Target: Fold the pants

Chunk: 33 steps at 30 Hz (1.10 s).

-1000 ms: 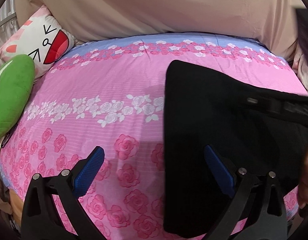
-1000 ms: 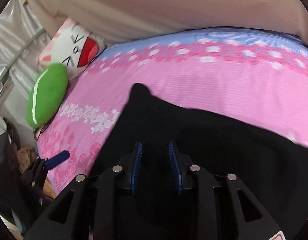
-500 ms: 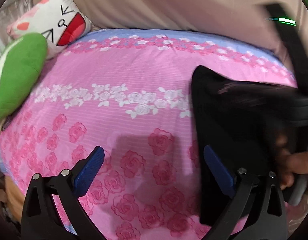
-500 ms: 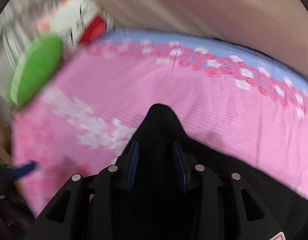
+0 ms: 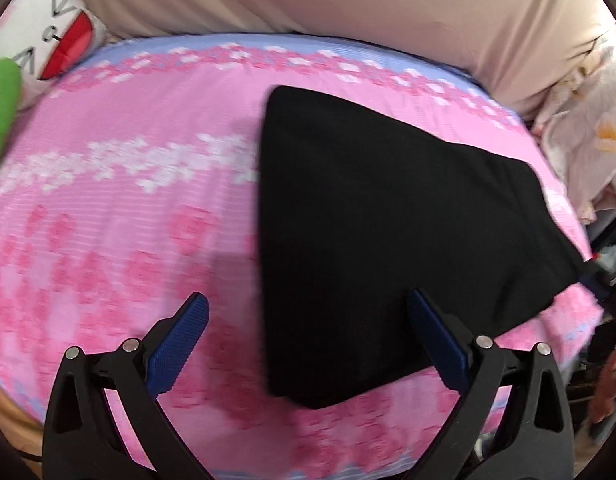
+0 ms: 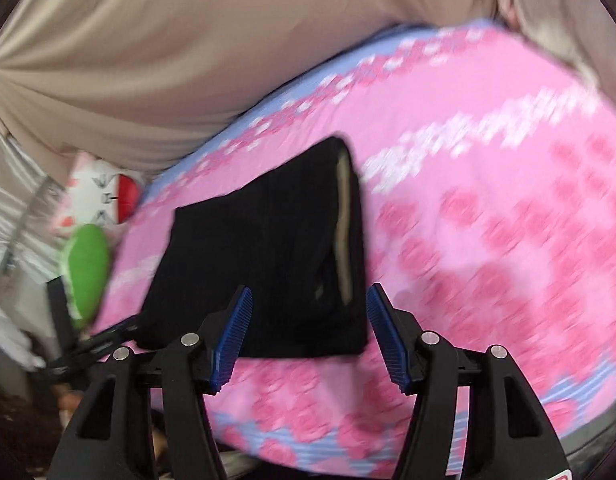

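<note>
The bed (image 5: 107,208) carries a pink rose-print sheet. On it lie the black pants (image 5: 372,220), folded flat. The left tool (image 5: 308,332) hangs wide open over their near edge, empty. The right tool (image 6: 310,330) is opening, gripping nothing.

Bed (image 5: 107,208) covered by a pink sheet, printed with red roses, a white flower band, and a pale blue strip along the far edge. Black pants (image 5: 368,220) lie folded flat on the sheet, toward its right side in the left wrist view. A green cushion (image 6: 85,268) and a white cartoon-face pillow (image 5: 47,40) rest at the far-left corner, touching each other.
</note>
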### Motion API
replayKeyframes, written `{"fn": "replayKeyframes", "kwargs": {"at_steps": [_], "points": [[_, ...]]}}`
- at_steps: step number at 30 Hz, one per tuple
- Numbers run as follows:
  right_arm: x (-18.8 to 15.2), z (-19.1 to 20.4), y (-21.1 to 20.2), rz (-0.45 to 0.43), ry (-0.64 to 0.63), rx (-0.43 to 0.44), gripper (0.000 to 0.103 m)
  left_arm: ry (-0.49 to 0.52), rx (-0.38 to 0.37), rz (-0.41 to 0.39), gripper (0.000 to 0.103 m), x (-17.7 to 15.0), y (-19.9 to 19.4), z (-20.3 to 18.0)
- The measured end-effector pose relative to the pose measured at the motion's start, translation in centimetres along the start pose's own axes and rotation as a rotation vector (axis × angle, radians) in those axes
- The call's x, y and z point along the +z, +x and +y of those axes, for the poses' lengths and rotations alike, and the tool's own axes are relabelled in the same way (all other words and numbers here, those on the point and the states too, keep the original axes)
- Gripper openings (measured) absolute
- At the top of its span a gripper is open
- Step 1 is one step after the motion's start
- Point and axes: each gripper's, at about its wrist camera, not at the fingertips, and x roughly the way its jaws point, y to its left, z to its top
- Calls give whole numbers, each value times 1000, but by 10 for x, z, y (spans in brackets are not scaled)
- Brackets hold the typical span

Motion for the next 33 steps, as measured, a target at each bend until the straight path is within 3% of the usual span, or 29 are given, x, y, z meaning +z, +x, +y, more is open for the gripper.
{"fn": "replayKeyframes", "kwargs": {"at_steps": [1,2,3,4,6,8,9,10,11,12,14,16,20,21,22,23,25,28,31,33], "points": [[-1,0,6,14,-8,15,61,-8,-19,9,91,0,3,-1],[-2,6,13,16,-25,2,57,-16,-55,20,78,0,7,-2],[-2,10,19,3,-59,-37,47,-28,-82,30,70,-1,9,0],[-1,13,23,-3,-84,-66,27,-37,-89,32,65,0,8,2],[2,16,7,-34,-73,-18,19,-53,-96,12,38,1,-7,8],[2,21,-17,-69,-114,0,10,-45,-54,1,38,2,-15,15],[0,19,-17,-63,-136,-15,12,-39,-28,3,40,2,-13,17],[-2,15,-8,-30,-154,-37,20,-26,-12,27,41,0,-3,17],[-5,9,8,21,-157,-75,36,-25,-9,35,43,-2,0,17],[-12,-3,19,56,-127,-106,42,-20,1,24,46,-3,-1,15],[-26,-8,6,17,-101,-62,44,14,37,1,49,-2,-10,10],[-35,4,-5,-27,-190,-127,54,26,62,-10,57,-2,-14,8],[-43,19,10,-14,-337,-240,54,5,68,13,65,-3,-3,16],[-44,21,19,-6,-363,-258,54,-3,71,13,69,-2,-3,17],[-43,22,30,8,-386,-274,45,-7,75,13,70,-1,-3,19],[-40,23,39,9,-397,-288,28,-11,71,17,70,-1,-3,21],[-30,21,44,-8,-356,-266,13,-23,64,24,70,-1,-4,23],[-18,6,17,-47,-214,-180,10,-2,77,13,71,-2,-10,18],[-31,-23,35,20,-146,-173,11,5,84,23,77,-5,0,13],[-33,-25,21,25,-124,-148,18,-25,64,26,76,-2,-3,15]]}}
